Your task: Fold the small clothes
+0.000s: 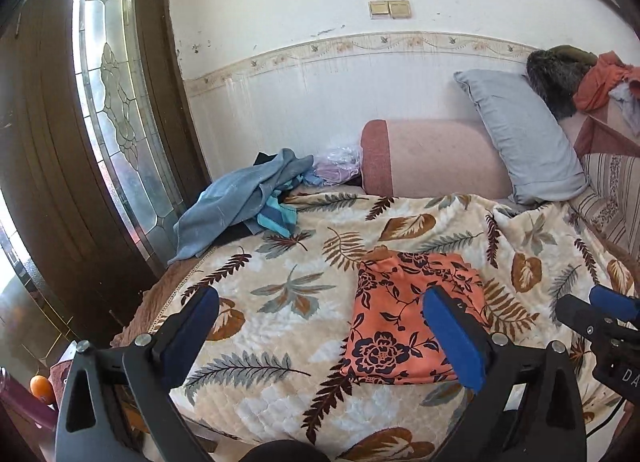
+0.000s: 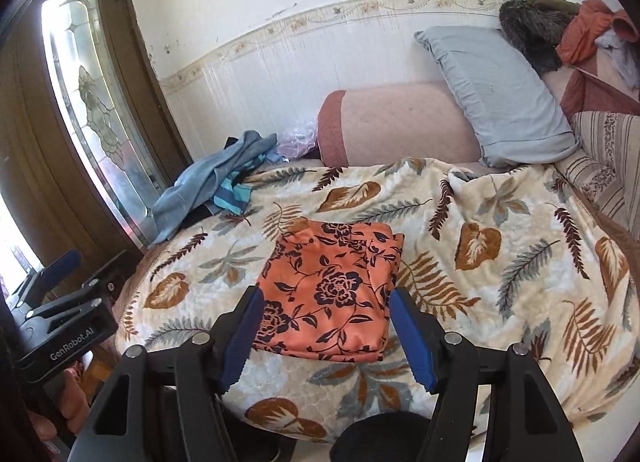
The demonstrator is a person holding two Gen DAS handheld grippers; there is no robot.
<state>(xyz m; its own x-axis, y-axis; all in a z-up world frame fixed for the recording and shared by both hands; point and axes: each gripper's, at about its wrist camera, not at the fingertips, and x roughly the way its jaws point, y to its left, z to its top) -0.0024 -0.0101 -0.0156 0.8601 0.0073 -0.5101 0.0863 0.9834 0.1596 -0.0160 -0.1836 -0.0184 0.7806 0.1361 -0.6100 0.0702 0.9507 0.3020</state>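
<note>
- The left hand-held gripper [image 1: 320,334] hangs above the bed [image 1: 280,342], its blue pads spread as wide as they go, with nothing between them but the leaf-print blanket [image 1: 288,270] below.
- Ahead of it and to its left, at the bed's far corner by the glazed door [image 1: 112,101], lies a loose heap of clothes: a blue-grey garment [image 1: 236,197] on top and a teal striped piece [image 1: 276,215] beneath it.
- The folded orange floral garment [image 2: 332,290] lies flat on the blanket, just ahead of the right hand-held gripper [image 2: 326,338] and off the left one's right finger, touched by neither.
- The right hand-held gripper's pads stand apart at a middling width; the garment's near edge shows in the gap between them, but they grip nothing.
- Beyond the garment, a pink bolster [image 2: 400,125] lies along the wall.
- Further right of both tools, a grey pillow [image 2: 492,93] leans up, with a dark furry item [image 2: 528,33] and orange cloth [image 2: 584,29] piled behind it.
</note>
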